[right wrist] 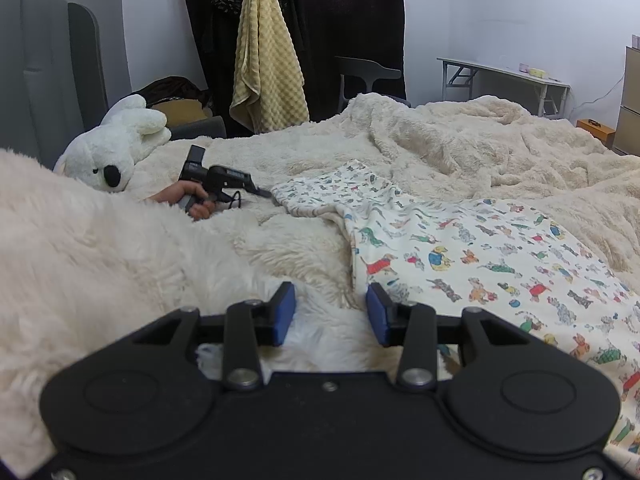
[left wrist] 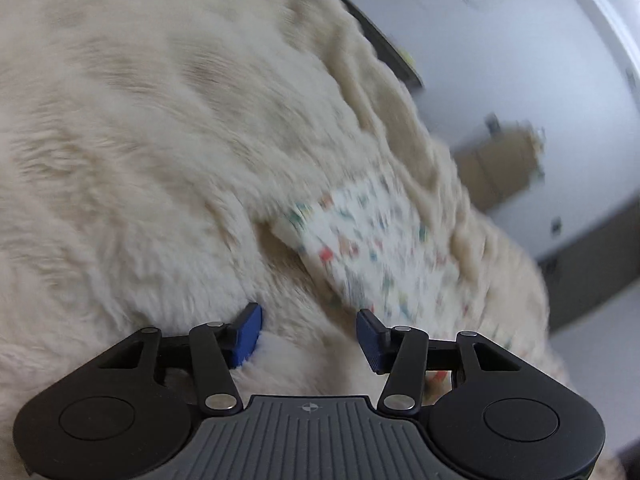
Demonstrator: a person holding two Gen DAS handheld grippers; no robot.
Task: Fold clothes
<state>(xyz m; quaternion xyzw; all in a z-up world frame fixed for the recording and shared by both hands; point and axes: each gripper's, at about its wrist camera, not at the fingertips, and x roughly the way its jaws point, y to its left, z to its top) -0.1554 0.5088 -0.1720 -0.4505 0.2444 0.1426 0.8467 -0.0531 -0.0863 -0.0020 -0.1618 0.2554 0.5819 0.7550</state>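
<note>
**Both grippers parted over fleece blanket; printed garment beside them**

Right gripper [right wrist: 331, 314]: blue pads stand apart with only blanket pile showing in the gap; nothing is clamped. Its right pad sits just beside the near edge of the printed garment [right wrist: 480, 264], a cream fabric with small coloured dogs, which lies flat on the fleece blanket [right wrist: 460, 148] and runs from the gripper toward the far middle of the bed.

Left gripper [left wrist: 309, 330]: pads likewise separated, released, resting against the blanket [left wrist: 140, 140]. A strip of the garment [left wrist: 372, 248] lies just beyond its right pad, not between the pads; this view is motion-blurred.

From the right wrist view, the left gripper [right wrist: 256, 190] appears at the garment's far end, tips just beside the folded cuff, held by a hand [right wrist: 188, 196]. Contact there cannot be confirmed.

Beyond the garment's far end: a white plush toy [right wrist: 116, 148] lies on the blanket. Behind it, a yellow towel [right wrist: 268, 64] hangs upright. A folding table [right wrist: 504, 76] stands against the wall, well apart from the garment.
</note>
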